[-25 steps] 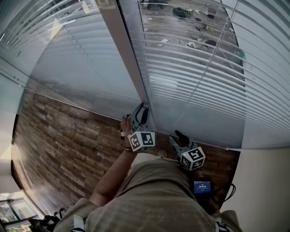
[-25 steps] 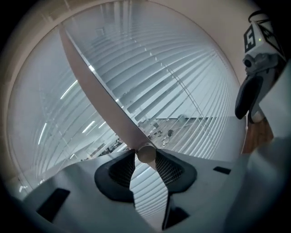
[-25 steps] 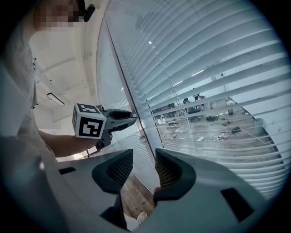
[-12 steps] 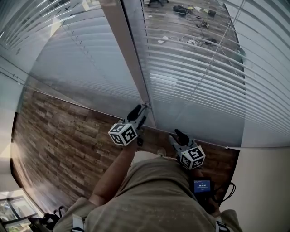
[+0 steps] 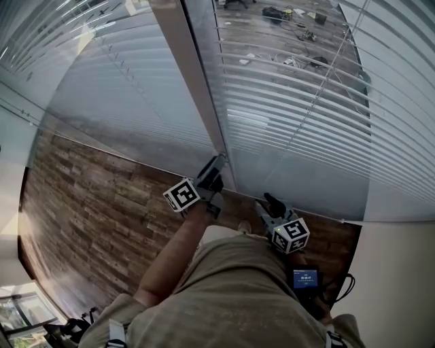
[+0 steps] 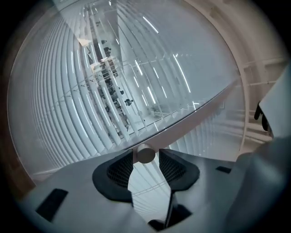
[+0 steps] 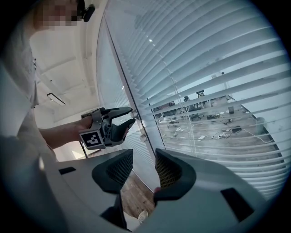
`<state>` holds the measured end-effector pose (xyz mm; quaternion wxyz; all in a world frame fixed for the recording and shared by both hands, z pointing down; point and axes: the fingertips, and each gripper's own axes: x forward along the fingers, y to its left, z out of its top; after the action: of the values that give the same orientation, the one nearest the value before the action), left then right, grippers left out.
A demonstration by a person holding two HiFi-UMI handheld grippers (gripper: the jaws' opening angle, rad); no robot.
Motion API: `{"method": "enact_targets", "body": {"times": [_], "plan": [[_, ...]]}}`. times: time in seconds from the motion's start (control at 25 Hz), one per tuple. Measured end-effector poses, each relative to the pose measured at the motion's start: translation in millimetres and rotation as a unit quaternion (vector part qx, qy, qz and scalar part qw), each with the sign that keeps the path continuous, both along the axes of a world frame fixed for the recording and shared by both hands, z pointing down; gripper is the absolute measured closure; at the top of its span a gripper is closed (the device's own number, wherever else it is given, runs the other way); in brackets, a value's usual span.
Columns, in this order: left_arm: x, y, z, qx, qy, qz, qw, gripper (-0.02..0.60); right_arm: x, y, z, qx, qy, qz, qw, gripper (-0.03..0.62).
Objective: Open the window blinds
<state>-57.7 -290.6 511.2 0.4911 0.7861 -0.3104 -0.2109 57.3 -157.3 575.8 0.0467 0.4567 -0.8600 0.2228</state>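
White slatted blinds (image 5: 306, 102) hang behind glass to the right of a pale mullion (image 5: 194, 81), their slats tilted so the floor beyond shows through. More blinds (image 5: 115, 102) hang to the left. My left gripper (image 5: 212, 173) is at the foot of the mullion, pointing level. Its jaws have just been opening, and the round end of the tilt wand (image 6: 146, 154) sits between the pads without being squeezed. The right gripper view shows this left gripper (image 7: 128, 116) with its fingers apart. My right gripper (image 5: 270, 202) hangs lower right, open with nothing between its pads (image 7: 166, 170).
A brown wooden floor (image 5: 102, 204) runs along the foot of the windows. A white wall (image 5: 401, 285) closes the right side. A small black device with a blue screen (image 5: 306, 279) hangs at the person's waist. Cables and clutter (image 5: 292, 20) lie beyond the glass.
The left gripper has rolled about its own axis at the mullion, so its marker cube swung from below to the left. The right gripper has stayed put.
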Motion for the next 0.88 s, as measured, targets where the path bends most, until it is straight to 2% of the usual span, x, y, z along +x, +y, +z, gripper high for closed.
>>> {"method": "enact_targets", "body": {"times": [0.04, 0.08, 0.12, 0.16, 0.24, 0.36, 0.52, 0.64, 0.88], "plan": [[-1.3, -1.8, -0.2, -0.004, -0.001, -0.005, 1.0000, 0.401, 0.2, 0.1, -0.4, 0.000, 0.000, 0.000, 1.000, 0.434], [-2.1, -2.9, -0.4, -0.005, -0.006, -0.008, 0.9999, 0.442, 0.7, 0.3, -0.8, 0.000, -0.001, 0.001, 1.000, 0.434], [-2.2, -3.4, -0.5, -0.004, -0.017, -0.008, 0.9998, 0.443, 1.6, 0.3, -1.1, 0.000, -0.001, 0.002, 1.000, 0.434], [-1.9, -3.6, -0.5, 0.000, -0.036, -0.007, 0.9993, 0.444, 2.8, 0.2, -1.3, 0.000, -0.001, 0.004, 1.000, 0.434], [-1.1, -3.8, -0.1, 0.018, -0.097, -0.002, 0.9951, 0.445, 5.0, -0.4, -1.1, -0.001, -0.002, 0.006, 1.000, 0.434], [-0.4, -2.5, 0.1, 0.061, -0.195, -0.001, 0.9788, 0.445, 6.2, 0.0, -1.3, -0.001, -0.003, 0.007, 1.000, 0.434], [0.8, -1.1, -0.3, 0.096, -0.262, -0.003, 0.9602, 0.446, 5.4, -0.6, -2.3, 0.000, -0.003, 0.004, 1.000, 0.434], [2.5, -1.1, -0.5, 0.128, -0.318, -0.001, 0.9394, 0.446, 5.1, -2.7, -2.2, 0.001, -0.003, 0.003, 1.000, 0.434], [5.7, 0.1, -1.9, 0.191, -0.419, -0.004, 0.8875, 0.446, 6.8, -4.5, -1.7, 0.000, -0.001, 0.002, 1.000, 0.434]]}}
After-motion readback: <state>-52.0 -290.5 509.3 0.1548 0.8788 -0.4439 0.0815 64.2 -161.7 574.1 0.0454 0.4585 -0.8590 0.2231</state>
